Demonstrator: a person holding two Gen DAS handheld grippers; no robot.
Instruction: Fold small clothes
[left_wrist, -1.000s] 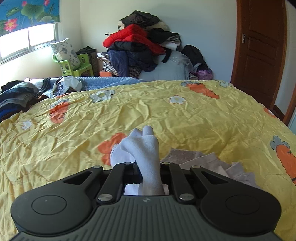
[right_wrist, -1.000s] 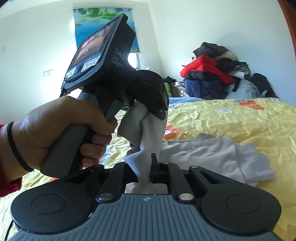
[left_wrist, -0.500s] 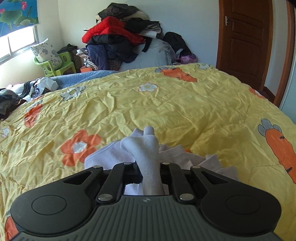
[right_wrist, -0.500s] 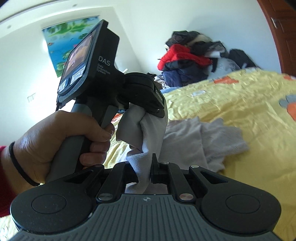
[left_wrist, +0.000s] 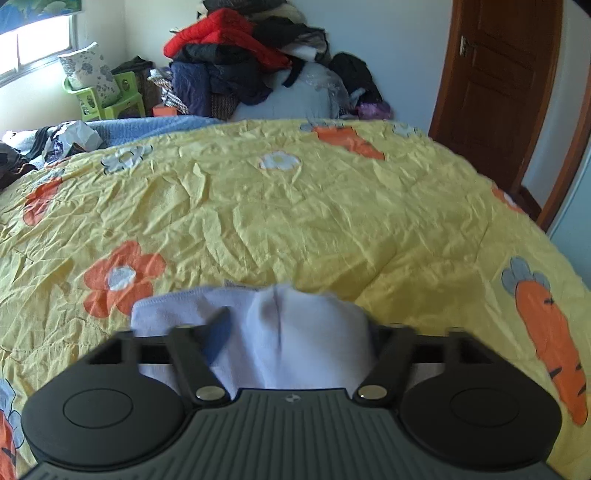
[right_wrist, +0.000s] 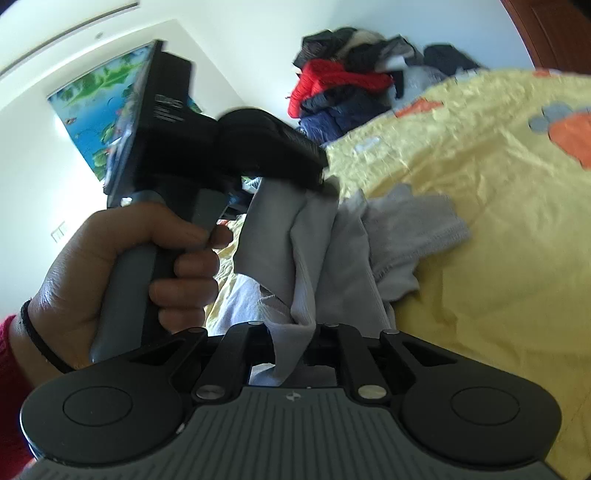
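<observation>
A small pale grey-white garment (right_wrist: 406, 229) lies crumpled on the yellow flowered bedspread (right_wrist: 498, 184), and one bunched part is lifted between my two grippers. My left gripper (left_wrist: 288, 328) has its jaws spreading wide, with a fold of the garment (left_wrist: 314, 343) loose between them. In the right wrist view a hand (right_wrist: 122, 266) holds the left gripper (right_wrist: 295, 184), from which the cloth still hangs. My right gripper (right_wrist: 291, 332) pinches a narrow strip of the same cloth, and its jaws are just starting to open.
A heap of red, dark blue and black clothes (left_wrist: 236, 62) is piled at the far wall. A green stool with a cushion (left_wrist: 107, 96) and more clothes (left_wrist: 37, 144) sit at the left. A brown door (left_wrist: 498, 92) is at the right, past the bed's edge.
The left jaws went from clamped on the cloth to wide apart, and the bunch slumped between them. Both grippers sank toward the bed, and the right one rolled.
</observation>
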